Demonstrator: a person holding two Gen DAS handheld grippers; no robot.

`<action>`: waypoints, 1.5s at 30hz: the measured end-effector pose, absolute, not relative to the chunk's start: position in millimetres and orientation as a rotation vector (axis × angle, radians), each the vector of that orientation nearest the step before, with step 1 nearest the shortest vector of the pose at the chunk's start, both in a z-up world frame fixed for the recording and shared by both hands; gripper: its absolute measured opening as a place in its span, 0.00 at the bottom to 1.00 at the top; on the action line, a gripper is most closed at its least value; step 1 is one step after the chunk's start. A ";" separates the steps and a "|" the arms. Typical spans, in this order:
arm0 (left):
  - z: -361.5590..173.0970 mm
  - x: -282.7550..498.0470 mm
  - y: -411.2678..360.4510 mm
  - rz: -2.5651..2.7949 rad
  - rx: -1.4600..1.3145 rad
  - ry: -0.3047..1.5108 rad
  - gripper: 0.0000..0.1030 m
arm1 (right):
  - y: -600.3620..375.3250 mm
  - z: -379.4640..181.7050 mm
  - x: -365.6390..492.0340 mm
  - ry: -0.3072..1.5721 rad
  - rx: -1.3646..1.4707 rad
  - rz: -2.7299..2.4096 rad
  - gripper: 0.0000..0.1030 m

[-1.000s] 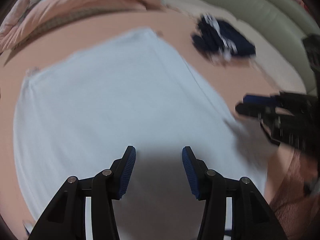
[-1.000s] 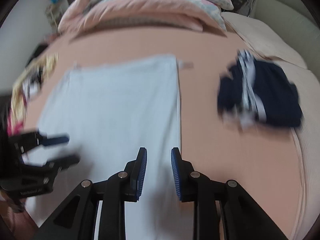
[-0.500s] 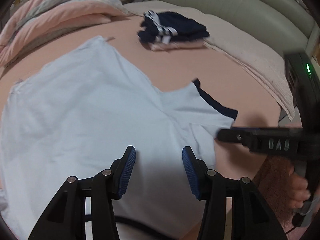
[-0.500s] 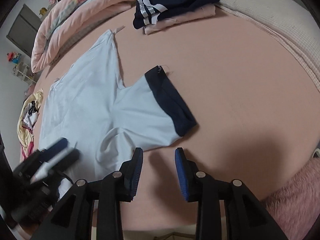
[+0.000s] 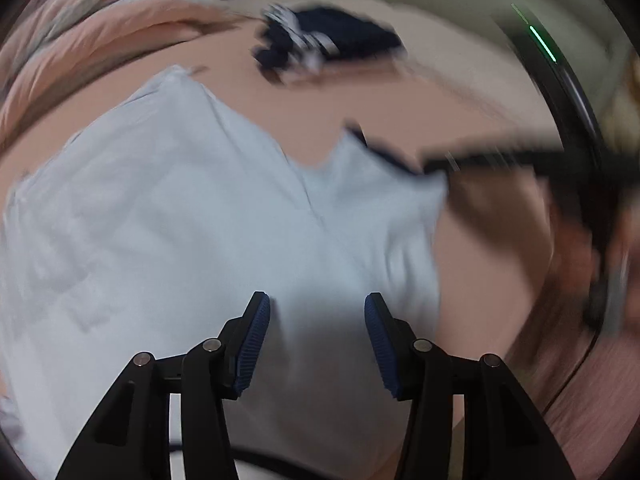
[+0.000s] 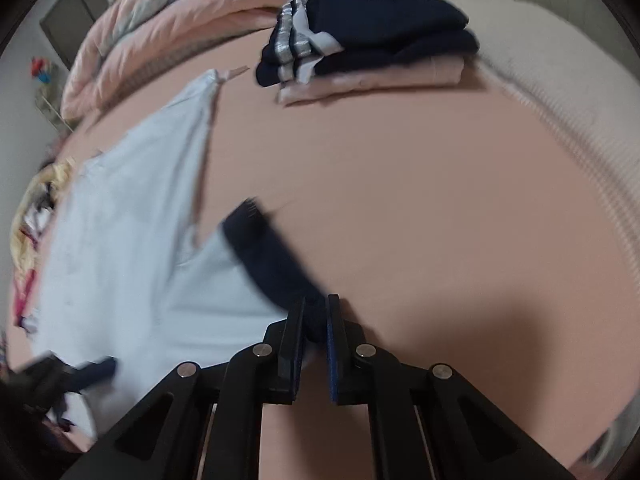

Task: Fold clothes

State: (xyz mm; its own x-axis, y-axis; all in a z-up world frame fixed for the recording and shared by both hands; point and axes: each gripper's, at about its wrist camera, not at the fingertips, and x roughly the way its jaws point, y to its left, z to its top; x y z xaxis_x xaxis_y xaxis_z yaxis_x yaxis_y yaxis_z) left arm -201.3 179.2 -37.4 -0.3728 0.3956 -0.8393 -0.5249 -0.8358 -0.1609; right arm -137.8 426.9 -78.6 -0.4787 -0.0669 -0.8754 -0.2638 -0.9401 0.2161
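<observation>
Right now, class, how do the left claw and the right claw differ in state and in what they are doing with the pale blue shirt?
The left claw is open and holds nothing, poised over the pale blue shirt; the right claw is shut on the shirt's navy sleeve cuff. The left claw is over the shirt's body, the right claw at its sleeve end. Both have black arms and blue pads.

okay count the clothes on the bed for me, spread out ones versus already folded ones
Spread out: 1, the light blue t-shirt, its navy sleeve cuff in the right tongs.
Folded: 2, a navy garment atop a pink garment.
Total: 3
</observation>
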 end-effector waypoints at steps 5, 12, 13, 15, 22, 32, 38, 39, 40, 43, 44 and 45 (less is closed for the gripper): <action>-23.9 -246.9 215.4 2.179 -1.225 0.169 0.44 | 465.7 -87.5 -105.0 0.986 -1.559 2.477 0.28; -58.2 -281.8 280.7 2.040 -1.321 0.295 0.15 | 460.7 -96.9 -116.1 1.080 -1.527 2.489 0.29; -61.5 -281.8 283.0 2.053 -1.323 0.314 0.05 | 458.1 -94.0 -114.9 1.057 -1.532 2.498 0.29; -63.3 -284.1 281.9 2.082 -1.314 0.275 0.05 | 454.1 -87.2 -112.3 1.014 -1.535 2.520 0.29; -63.3 -304.2 252.0 2.125 -1.399 -0.021 0.07 | 428.0 -86.2 -144.2 0.390 -1.495 2.552 0.10; -38.4 -214.7 214.5 2.173 -1.286 0.111 0.07 | 465.8 -82.2 -116.8 0.871 -1.485 2.498 0.15; -60.2 -183.8 224.5 2.143 -1.258 0.251 0.07 | 436.8 -91.4 -121.9 0.935 -1.560 2.539 0.17; -59.0 -183.9 223.6 2.128 -1.270 0.222 0.07 | 437.5 -91.8 -125.6 0.931 -1.550 2.535 0.17; -57.8 -184.0 222.7 2.113 -1.282 0.193 0.07 | 438.7 -91.9 -126.9 0.947 -1.537 2.530 0.17; -59.0 -180.6 225.7 1.986 -1.321 0.129 0.07 | 444.2 -90.6 -126.3 1.012 -1.486 2.517 0.23; -59.6 -176.3 230.0 1.977 -1.329 0.175 0.07 | 444.1 -90.5 -126.2 1.012 -1.480 2.522 0.27; -58.0 -171.8 232.9 1.983 -1.316 0.219 0.07 | 442.7 -91.1 -126.8 1.000 -1.480 2.528 0.30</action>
State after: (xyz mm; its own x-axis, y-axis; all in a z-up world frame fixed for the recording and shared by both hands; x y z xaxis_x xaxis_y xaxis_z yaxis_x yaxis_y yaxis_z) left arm -171.8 232.9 -58.0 -0.2062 0.4787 -0.8534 -0.6536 -0.7165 -0.2440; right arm -126.8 442.7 -91.1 -0.5416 -0.2709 -0.7958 -0.3467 -0.7904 0.5051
